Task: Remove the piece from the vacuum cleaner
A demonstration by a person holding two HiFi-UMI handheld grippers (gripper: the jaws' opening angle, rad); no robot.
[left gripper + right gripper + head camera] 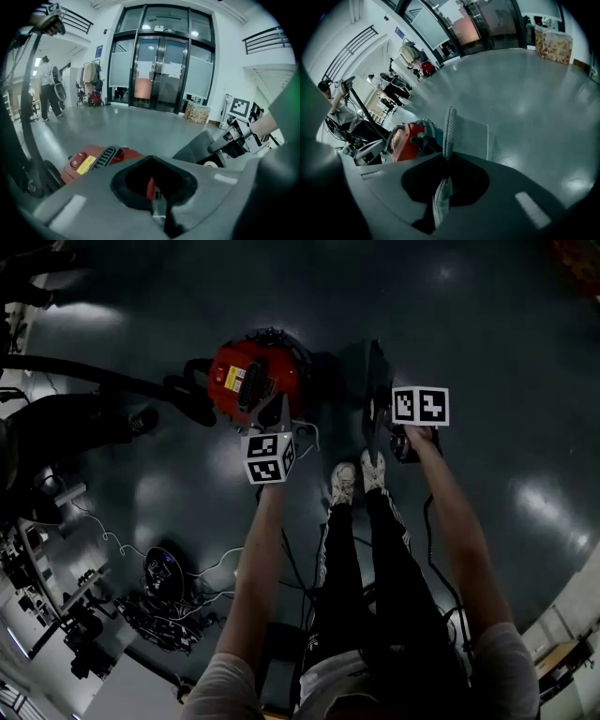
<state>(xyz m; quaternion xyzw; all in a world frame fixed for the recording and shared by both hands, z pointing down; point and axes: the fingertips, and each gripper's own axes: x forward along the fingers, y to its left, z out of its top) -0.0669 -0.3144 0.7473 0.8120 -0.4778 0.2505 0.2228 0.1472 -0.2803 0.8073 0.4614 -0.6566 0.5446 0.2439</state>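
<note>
The red vacuum cleaner (255, 379) stands on the dark floor ahead of me; its red top with a yellow label (89, 161) shows in the left gripper view. My left gripper (271, 412) is at its near edge, jaws closed with a red sliver (150, 187) between them. My right gripper (377, 439) is to the right of the vacuum, shut on a flat grey piece (376, 381). That piece runs edge-on through the jaws (448, 129) and stands apart from the vacuum (407, 140). From the left gripper view the piece (199, 149) hangs from the right gripper (233, 139).
A black hose (89, 376) leads off left from the vacuum. Cables, a round device (167, 570) and stands crowd the lower left. My feet (345, 482) are just behind the grippers. Glass doors (159, 70), a box (197, 113) and a person (47, 89) are far off.
</note>
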